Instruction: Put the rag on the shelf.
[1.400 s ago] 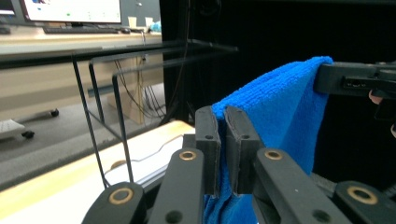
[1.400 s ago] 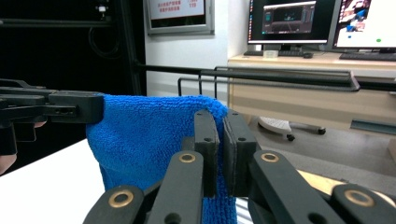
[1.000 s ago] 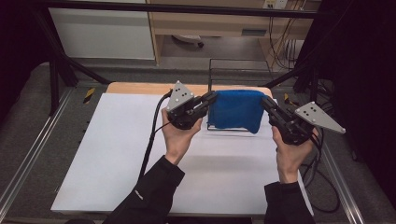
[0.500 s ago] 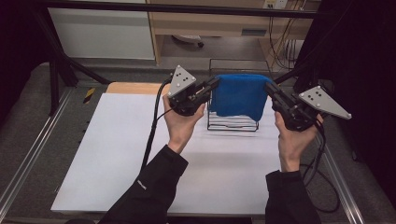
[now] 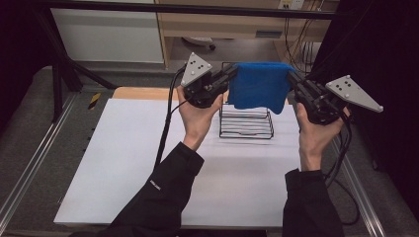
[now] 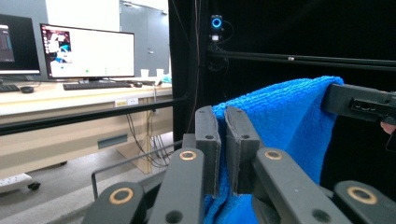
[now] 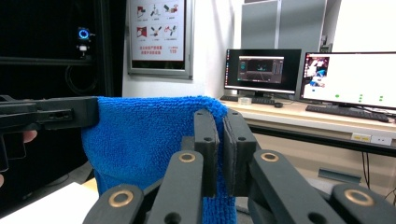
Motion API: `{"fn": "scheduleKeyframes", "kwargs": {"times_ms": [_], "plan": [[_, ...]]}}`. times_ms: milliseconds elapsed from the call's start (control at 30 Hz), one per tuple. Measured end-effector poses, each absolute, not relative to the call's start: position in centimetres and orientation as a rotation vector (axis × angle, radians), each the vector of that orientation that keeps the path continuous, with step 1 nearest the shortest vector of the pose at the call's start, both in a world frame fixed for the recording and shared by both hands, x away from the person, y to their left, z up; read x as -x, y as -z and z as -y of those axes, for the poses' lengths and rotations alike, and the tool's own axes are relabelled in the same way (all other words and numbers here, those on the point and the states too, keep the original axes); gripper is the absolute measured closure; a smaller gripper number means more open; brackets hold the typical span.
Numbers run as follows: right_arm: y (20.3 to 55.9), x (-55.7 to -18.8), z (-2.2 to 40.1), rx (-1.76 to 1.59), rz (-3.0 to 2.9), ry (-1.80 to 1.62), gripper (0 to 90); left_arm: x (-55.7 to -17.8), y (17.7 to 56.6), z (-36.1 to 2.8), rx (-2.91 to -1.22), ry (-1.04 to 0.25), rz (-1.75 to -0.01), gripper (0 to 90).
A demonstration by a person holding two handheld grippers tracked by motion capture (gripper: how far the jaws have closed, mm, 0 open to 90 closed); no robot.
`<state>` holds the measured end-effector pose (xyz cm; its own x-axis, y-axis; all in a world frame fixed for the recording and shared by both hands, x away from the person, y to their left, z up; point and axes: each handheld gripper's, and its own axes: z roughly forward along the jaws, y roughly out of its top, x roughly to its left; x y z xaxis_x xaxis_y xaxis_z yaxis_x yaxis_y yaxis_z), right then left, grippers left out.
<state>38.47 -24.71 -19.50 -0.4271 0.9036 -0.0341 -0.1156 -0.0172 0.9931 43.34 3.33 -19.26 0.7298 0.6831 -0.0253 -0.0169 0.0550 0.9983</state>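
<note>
Readable writing is scarce: a small white logo on the person's left sleeve (image 5: 155, 185), too small to read, and a wall poster (image 7: 158, 32) with red pictograms and red text lines, illegible, up and left of the right gripper's jaws in its own view. Blue towel (image 5: 258, 86) hangs stretched between the two claws above the table. Left gripper (image 5: 231, 75) is clamped narrow on the towel's left top corner; right gripper (image 5: 291, 79) is clamped narrow on the right top corner, cloth squeezed between the pads in both gripper views. Black wire rack (image 5: 246, 122) stands on the white table (image 5: 123, 163) directly under the towel, between and below both claws; the towel's lower edge overlaps the rack's top in the high view, contact unclear. Nothing sits between the claws except the cloth. Left gripper view adds a lit monitor (image 6: 87, 51), keyboard (image 6: 95, 85) on a desk beyond its jaws at left, and a blue ring light (image 6: 216, 22) above them, with the other gripper biting the towel at far right. Right gripper view adds two monitors (image 7: 261, 70) on a desk beyond and right of its jaws.
</note>
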Motion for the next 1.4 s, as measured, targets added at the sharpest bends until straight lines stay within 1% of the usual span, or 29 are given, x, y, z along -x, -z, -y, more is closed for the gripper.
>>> {"fn": "scheduleKeyframes", "kwargs": {"times_ms": [367, 700, 1133, 1267, 1400], "plan": [[17.3, -39.9, 24.8, -0.849, -1.433, -1.542, 86.0, -44.3, 16.7, -3.1, -1.421, -0.622, -0.578, 84.3], [15.6, -41.5, 25.0, -0.846, -1.434, -1.518, 86.0, -45.1, 15.1, -2.7, -1.427, -0.657, -0.570, 84.3], [14.5, -43.9, 25.4, -0.844, -1.430, -1.500, 85.9, -47.4, 13.9, -2.1, -1.412, -0.653, -0.591, 84.3], [14.6, -45.1, 25.5, -0.853, -1.433, -1.498, 85.9, -48.2, 14.0, -1.9, -1.418, -0.688, -0.588, 84.3], [14.9, -46.2, 25.5, -0.857, -1.437, -1.492, 85.9, -49.3, 14.6, -1.7, -1.416, -0.681, -0.612, 84.3]]}}
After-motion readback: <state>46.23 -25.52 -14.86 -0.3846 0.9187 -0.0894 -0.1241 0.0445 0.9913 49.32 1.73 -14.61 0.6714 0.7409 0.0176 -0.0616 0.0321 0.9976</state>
